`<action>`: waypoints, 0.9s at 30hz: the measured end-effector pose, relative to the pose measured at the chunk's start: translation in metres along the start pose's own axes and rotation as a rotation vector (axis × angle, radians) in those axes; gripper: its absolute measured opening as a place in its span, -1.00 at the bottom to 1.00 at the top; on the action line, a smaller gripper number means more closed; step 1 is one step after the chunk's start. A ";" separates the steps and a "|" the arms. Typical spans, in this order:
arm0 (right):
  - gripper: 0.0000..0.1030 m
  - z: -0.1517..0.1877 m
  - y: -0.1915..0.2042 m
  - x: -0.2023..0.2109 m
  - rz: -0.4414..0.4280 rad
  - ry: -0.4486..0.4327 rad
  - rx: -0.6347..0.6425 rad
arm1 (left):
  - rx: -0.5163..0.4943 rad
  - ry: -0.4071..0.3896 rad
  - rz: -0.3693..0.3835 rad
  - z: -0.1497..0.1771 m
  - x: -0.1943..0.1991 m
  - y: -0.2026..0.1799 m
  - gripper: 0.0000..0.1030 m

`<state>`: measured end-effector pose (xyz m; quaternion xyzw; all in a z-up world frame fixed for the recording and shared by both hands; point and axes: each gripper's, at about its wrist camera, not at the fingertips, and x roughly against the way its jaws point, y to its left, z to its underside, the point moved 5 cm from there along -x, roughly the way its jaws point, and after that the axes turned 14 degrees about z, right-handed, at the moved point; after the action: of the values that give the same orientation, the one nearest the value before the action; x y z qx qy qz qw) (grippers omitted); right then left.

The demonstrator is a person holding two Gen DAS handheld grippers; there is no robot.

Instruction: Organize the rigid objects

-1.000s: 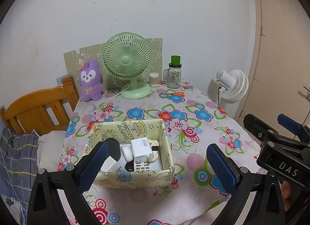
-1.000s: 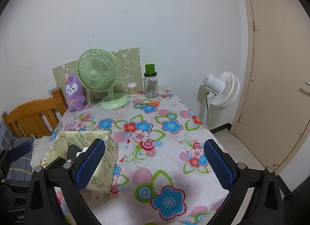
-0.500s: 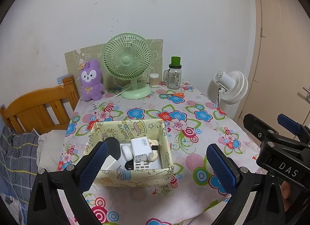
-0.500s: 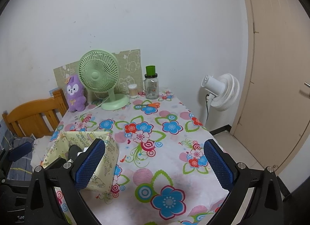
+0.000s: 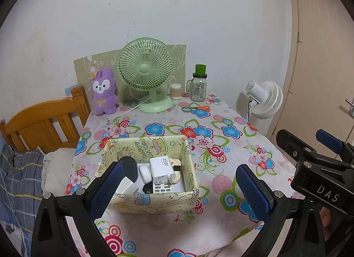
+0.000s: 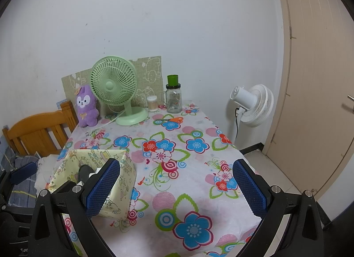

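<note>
Room: white wall, beige door at the right, wooden bed frame [image 5: 42, 122] at the left of the table.
Table: covered with a thin flower cloth [image 6: 177, 168], a little wrinkled, it hangs over the edges.
Box: a pale yellow box [image 5: 152, 199] with cartoon print stands near the front left corner of the table; its walls look like covered cardboard, soft at the rims.
Inside box: white charger [image 5: 160, 169] marked 45W, a white rounded case [image 5: 145, 172], a black disc [image 5: 129, 166], a remote with keys [image 5: 163, 188]; they lie close together, some overlapping.
Handling: all look light, hard and smooth, so I think they can slip; the charger is best taken on its two flat sides, away from the metal pins.
Back edge: green fan [image 5: 146, 73], purple plush [image 5: 104, 92], glass jar [image 5: 198, 87] with green lid, cotton swab pot [image 5: 175, 91].
Scissors: orange handles [image 5: 200, 108], flat on the cloth near the jar, the only loose rigid thing outside the box.
Left gripper [image 5: 177, 190]: spread wide, holds nothing, above the front edge facing the box.
Right gripper [image 6: 174, 188]: also spread wide and empty, just right of the box.
Progress: most things seem already in the box.
</note>
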<state>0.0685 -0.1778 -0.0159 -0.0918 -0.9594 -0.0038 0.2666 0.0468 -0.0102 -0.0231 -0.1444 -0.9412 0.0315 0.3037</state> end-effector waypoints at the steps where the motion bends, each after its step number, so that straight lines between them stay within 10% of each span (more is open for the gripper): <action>1: 0.99 0.000 0.000 0.000 -0.001 -0.001 0.000 | -0.001 -0.002 -0.001 0.000 0.000 0.000 1.00; 27: 0.99 -0.004 -0.001 0.005 -0.006 -0.025 0.015 | 0.034 -0.005 -0.011 0.000 0.004 -0.002 1.00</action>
<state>0.0657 -0.1782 -0.0096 -0.0869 -0.9629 0.0039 0.2555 0.0430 -0.0109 -0.0208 -0.1338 -0.9421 0.0463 0.3040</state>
